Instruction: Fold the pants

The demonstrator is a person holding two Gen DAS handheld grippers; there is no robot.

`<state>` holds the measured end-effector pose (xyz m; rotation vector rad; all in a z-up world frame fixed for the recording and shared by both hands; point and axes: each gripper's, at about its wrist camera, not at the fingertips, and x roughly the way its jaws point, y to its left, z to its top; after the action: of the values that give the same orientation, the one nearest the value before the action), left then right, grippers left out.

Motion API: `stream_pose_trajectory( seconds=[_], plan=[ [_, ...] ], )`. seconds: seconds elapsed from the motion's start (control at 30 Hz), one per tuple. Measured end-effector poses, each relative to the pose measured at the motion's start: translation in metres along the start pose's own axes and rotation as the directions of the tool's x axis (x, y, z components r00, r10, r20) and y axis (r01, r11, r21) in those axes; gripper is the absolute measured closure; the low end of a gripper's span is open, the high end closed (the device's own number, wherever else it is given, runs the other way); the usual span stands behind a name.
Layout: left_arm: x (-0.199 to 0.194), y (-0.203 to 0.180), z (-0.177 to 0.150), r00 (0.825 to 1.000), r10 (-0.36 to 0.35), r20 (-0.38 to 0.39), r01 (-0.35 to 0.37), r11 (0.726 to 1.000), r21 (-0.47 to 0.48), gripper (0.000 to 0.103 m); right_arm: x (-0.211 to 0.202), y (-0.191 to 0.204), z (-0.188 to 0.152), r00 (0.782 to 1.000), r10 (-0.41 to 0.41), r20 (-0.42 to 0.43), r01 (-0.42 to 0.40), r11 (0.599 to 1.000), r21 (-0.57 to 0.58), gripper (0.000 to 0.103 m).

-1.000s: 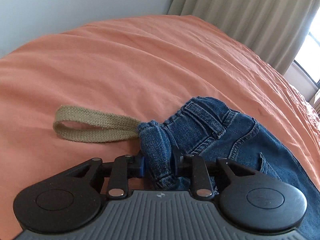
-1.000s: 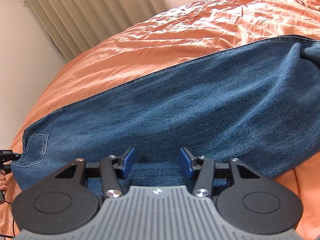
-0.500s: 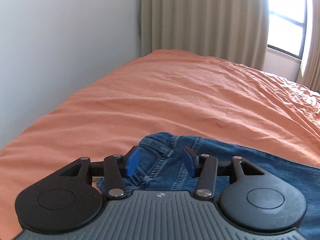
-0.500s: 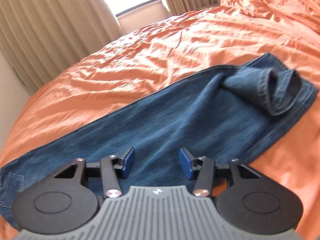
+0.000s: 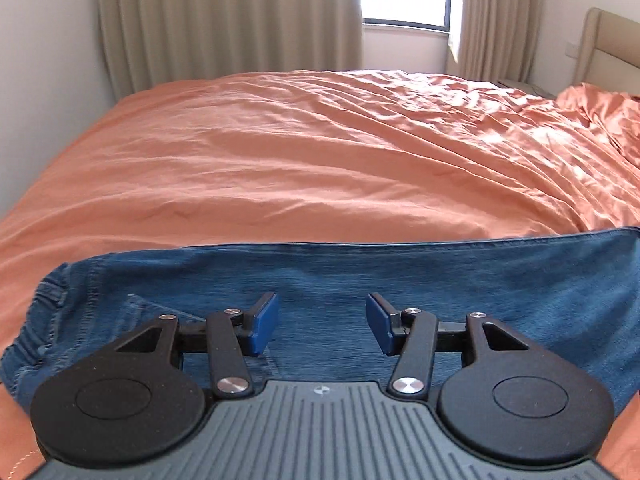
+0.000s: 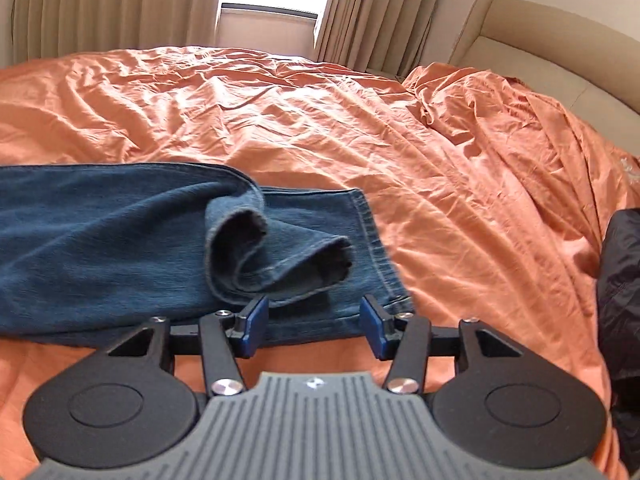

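Note:
Blue denim pants (image 5: 360, 280) lie flat on the orange bed, legs together, waist at the left (image 5: 52, 312). My left gripper (image 5: 322, 324) is open and empty, just above the upper leg part near the waist. In the right wrist view the leg ends (image 6: 280, 248) lie near the front edge; the top leg's hem is curled back and rumpled over the lower hem (image 6: 372, 240). My right gripper (image 6: 314, 326) is open and empty, right in front of the hems.
The orange sheet (image 5: 320, 152) spreads wide beyond the pants, wrinkled toward the right. A beige headboard (image 6: 520, 60) and bunched bedding (image 6: 520, 128) are at the right. A dark garment (image 6: 620, 300) sits at the right edge. Curtains and a window stand behind.
My left gripper let go of the waistband and moved right along the pants. My right gripper moved right from the thigh area to the leg hems. Both views swung toward the window.

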<state>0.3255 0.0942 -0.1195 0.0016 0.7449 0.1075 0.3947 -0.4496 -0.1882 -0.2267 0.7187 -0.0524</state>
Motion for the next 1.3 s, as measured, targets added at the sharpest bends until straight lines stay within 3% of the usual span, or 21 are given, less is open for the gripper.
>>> stream_pose_trajectory(
  seconds=[0.13,0.23,0.27,0.4,0.47,0.57,0.63,0.73,0.83,0.93,1.0,1.07,1.13,1.3],
  plan=[
    [0.022,-0.041,0.002,0.998,-0.049,-0.044,0.051,0.997,0.049,0.043,0.018,-0.021,0.011,0.999,0.048,0.013,-0.049,0.998,0.026,0.059],
    [0.038,-0.06,-0.002,0.994,-0.058,-0.089,0.063,0.997,0.053,0.043,0.041,-0.021,0.019,0.996,0.081,-0.023,-0.08,0.996,0.032,0.084],
    [0.043,-0.064,-0.003,0.993,-0.057,-0.102,0.063,0.997,0.055,0.043,0.045,-0.023,0.022,0.994,0.103,-0.033,-0.101,0.994,0.046,0.103],
    [0.051,-0.068,-0.009,0.991,-0.042,-0.126,0.051,0.996,0.071,0.043,0.036,-0.048,0.034,0.988,0.151,-0.012,-0.146,0.971,0.189,0.103],
    [0.055,-0.067,-0.011,0.99,-0.031,-0.139,0.041,0.996,0.073,0.046,0.033,-0.077,0.039,0.986,0.164,-0.014,-0.149,0.926,0.347,0.103],
    [0.061,-0.066,-0.015,0.987,-0.023,-0.158,0.036,0.996,0.08,0.047,0.051,-0.105,0.038,0.974,0.213,-0.078,-0.151,0.866,0.476,0.103],
    [0.064,-0.067,-0.015,0.987,-0.018,-0.16,0.03,0.997,0.075,0.047,0.069,-0.103,0.031,0.961,0.216,-0.172,-0.108,0.867,0.487,0.103],
    [0.062,-0.069,-0.011,0.987,-0.028,-0.155,0.039,0.997,0.07,0.047,0.078,-0.096,0.023,0.958,0.177,-0.224,-0.059,0.891,0.45,0.102],
    [0.058,-0.071,-0.008,0.989,-0.026,-0.143,0.04,0.995,0.095,0.047,0.071,-0.099,0.025,0.972,0.118,-0.204,-0.025,0.914,0.406,0.096],
    [0.052,-0.068,-0.005,0.993,-0.002,-0.115,0.015,0.993,0.113,0.047,0.06,-0.107,0.029,0.973,0.156,-0.169,-0.07,0.9,0.429,0.095],
    [0.049,-0.064,-0.004,0.994,0.008,-0.105,0.003,0.994,0.11,0.047,0.051,-0.107,0.028,0.974,0.169,-0.149,-0.089,0.895,0.437,0.08],
    [0.045,-0.058,-0.005,0.995,-0.002,-0.102,0.012,0.995,0.099,0.047,0.043,-0.107,0.024,0.974,0.186,-0.129,-0.108,0.882,0.458,0.075],
    [0.041,-0.05,-0.008,0.995,-0.001,-0.102,0.009,0.997,0.077,0.047,0.04,-0.111,0.013,0.965,0.235,-0.114,-0.141,0.836,0.531,0.075],
    [0.035,-0.027,-0.017,0.989,-0.059,-0.133,0.056,0.998,-0.025,0.047,0.057,-0.116,-0.024,0.93,0.361,-0.068,-0.206,0.665,0.718,0.071]
  ],
)
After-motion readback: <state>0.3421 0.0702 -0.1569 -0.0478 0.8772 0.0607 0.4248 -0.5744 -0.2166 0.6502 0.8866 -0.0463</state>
